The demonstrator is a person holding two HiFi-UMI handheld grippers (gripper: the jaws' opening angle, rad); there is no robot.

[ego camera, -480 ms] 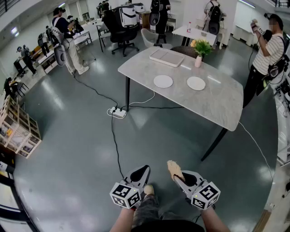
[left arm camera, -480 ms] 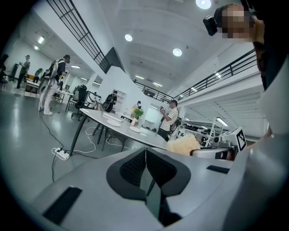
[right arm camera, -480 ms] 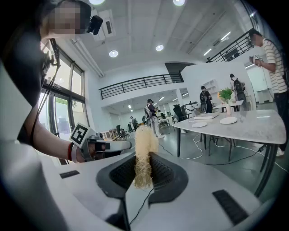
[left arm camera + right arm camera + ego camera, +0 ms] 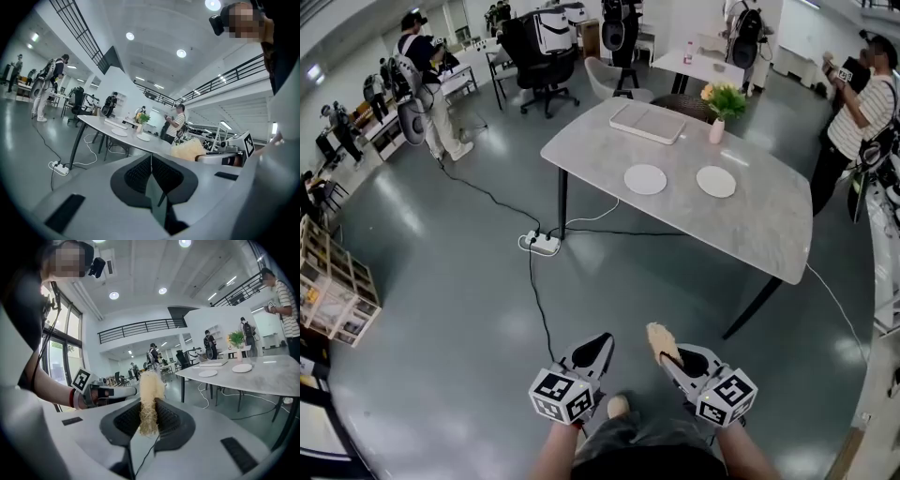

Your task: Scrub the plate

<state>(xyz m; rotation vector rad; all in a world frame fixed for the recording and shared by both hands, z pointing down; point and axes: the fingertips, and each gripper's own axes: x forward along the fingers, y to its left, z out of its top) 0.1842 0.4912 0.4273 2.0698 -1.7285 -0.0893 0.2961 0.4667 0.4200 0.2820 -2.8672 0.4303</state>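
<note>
The scrubber (image 4: 149, 397) looks coarse and fibrous, like straw. The bench (image 4: 759, 230) top is smooth and marble-patterned; the floor (image 4: 441, 281) is glossy grey.

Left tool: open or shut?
Shut. In the left gripper view, the left tool has its jaws pressed together with nothing between them.

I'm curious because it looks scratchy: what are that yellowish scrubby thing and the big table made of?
Scrubber: probably dried plant fibre like loofah; pale, matte, frayed strands.
Table: top looks like marble or a marble-look slab; pale mottling, soft sheen.
</note>
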